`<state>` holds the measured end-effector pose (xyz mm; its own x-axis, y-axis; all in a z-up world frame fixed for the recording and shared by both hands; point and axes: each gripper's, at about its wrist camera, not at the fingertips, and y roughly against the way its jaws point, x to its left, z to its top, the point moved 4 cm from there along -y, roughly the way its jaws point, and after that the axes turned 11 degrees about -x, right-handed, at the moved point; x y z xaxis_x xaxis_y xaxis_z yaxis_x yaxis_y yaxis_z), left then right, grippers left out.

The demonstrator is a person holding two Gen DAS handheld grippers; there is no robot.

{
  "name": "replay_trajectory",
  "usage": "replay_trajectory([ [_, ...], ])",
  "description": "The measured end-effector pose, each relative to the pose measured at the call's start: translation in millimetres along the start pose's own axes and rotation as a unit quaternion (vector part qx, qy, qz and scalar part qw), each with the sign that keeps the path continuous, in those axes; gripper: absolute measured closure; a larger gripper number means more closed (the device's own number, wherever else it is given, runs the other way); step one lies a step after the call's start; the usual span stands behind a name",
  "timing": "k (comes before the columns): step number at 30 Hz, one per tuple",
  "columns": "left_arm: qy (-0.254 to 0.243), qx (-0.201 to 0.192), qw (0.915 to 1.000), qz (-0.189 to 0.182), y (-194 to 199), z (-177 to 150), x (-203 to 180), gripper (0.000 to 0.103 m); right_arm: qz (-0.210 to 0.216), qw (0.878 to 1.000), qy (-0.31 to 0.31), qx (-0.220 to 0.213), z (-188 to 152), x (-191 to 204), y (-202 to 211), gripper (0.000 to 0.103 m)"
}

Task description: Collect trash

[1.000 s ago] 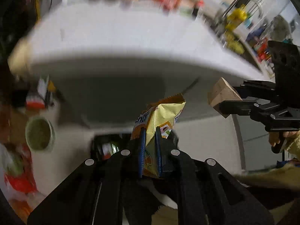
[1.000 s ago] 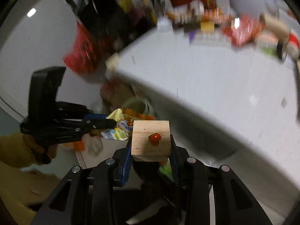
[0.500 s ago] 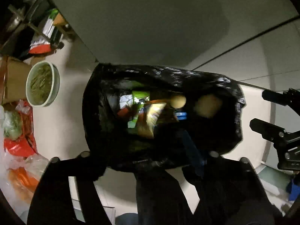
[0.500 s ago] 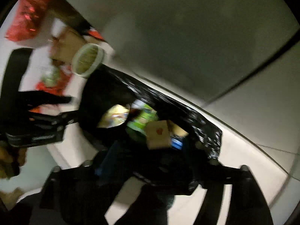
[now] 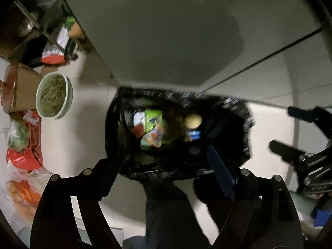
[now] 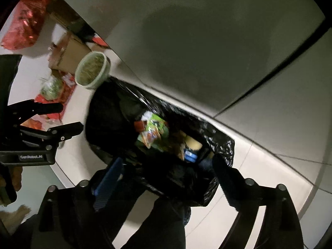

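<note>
Left gripper [image 5: 166, 161]: jaws wide apart, nothing between, hovering over black trash bag [image 5: 228, 112]; blue pad [image 5: 222, 174] at 4 o'clock of bag mouth, other finger at 8 o'clock. Right gripper [image 6: 164, 178]: likewise spread, empty, fingers straddling bag's near rim at 7 and 4 o'clock. Prob. both held over the opening so anything let go drops straight in; empty spread jaws fit a finished drop, judged only

Outward from there: bag on pale floor, right up against grey cabinet front [image 5: 166, 31] at 12 o'clock. Mouth open, rim crinkled and glossy, sagging unevenly, so soft and easy to collapse if nudged. Inside, approx. centre: green/orange snack wrappers [image 5: 152, 130], a pale round item [image 5: 193, 120] at 2 o'clock of them, small blue-and-white pack [image 5: 195, 134] below that; rest too dark and blurred to tell

Further out, 9–10 o'clock of bag in left view: green bowl [image 5: 54, 97] w/ shredded greenish stuff, apart from bag, next to brown cardboard box [image 5: 20, 89]; red plastic bags [image 5: 22, 157] at 8 o'clock. Bowl just beside bag's top-left rim in right view
</note>
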<state>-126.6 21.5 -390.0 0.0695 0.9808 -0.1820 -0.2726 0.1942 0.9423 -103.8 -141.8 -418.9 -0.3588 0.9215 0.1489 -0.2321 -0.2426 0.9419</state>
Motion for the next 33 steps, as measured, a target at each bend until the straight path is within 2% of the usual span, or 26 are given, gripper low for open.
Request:
replay_trajectory([
  [4,0.003,-0.057,0.9984,-0.001,65.0,29.4,-10.3,0.018,0.005,0.999,0.009,-0.054,25.1,13.0,64.3,0.013],
  [8,0.008,-0.145,0.9893,0.015,138.4,73.3,-18.3,0.018,0.001,0.992,0.003,-0.13,63.6,18.2,138.4,0.01],
  [11,0.014,-0.221,0.9746,0.033,194.0,109.3,-24.9,0.018,-0.001,0.978,-0.003,-0.207,96.1,18.9,200.4,0.005],
  [13,0.017,-0.263,0.9637,0.044,223.2,128.9,-28.3,0.018,-0.009,0.964,-0.005,-0.264,117.0,19.1,243.3,0.006],
  [15,0.014,-0.309,0.9493,0.055,253.8,151.8,-35.2,0.016,-0.022,0.95,-0.005,-0.312,134.9,19.1,279.3,0.006],
  [19,0.006,-0.375,0.9236,0.077,303.5,187.6,-51.4,0.015,-0.051,0.92,-0.006,-0.388,161.6,14.8,335.4,0.005],
  [21,0.004,-0.394,0.9151,0.087,320.0,199.6,-57.2,0.015,-0.064,0.907,-0.015,-0.417,172.1,10.7,359.5,0.005],
  [24,-0.002,-0.423,0.9022,0.083,343.6,214.0,-68.1,0.015,-0.063,0.895,-0.027,-0.441,184.9,2.7,380.5,0.005],
  [28,-0.014,-0.452,0.8879,0.081,366.7,222.7,-82.5,0.015,-0.104,0.875,-0.046,-0.472,192.2,-2.9,409.2,0.005],
  [33,-0.022,-0.472,0.878,0.079,384.9,226.7,-92.9,0.015,-0.11,0.865,-0.054,-0.486,197.5,-5.1,423.2,0.005],
])
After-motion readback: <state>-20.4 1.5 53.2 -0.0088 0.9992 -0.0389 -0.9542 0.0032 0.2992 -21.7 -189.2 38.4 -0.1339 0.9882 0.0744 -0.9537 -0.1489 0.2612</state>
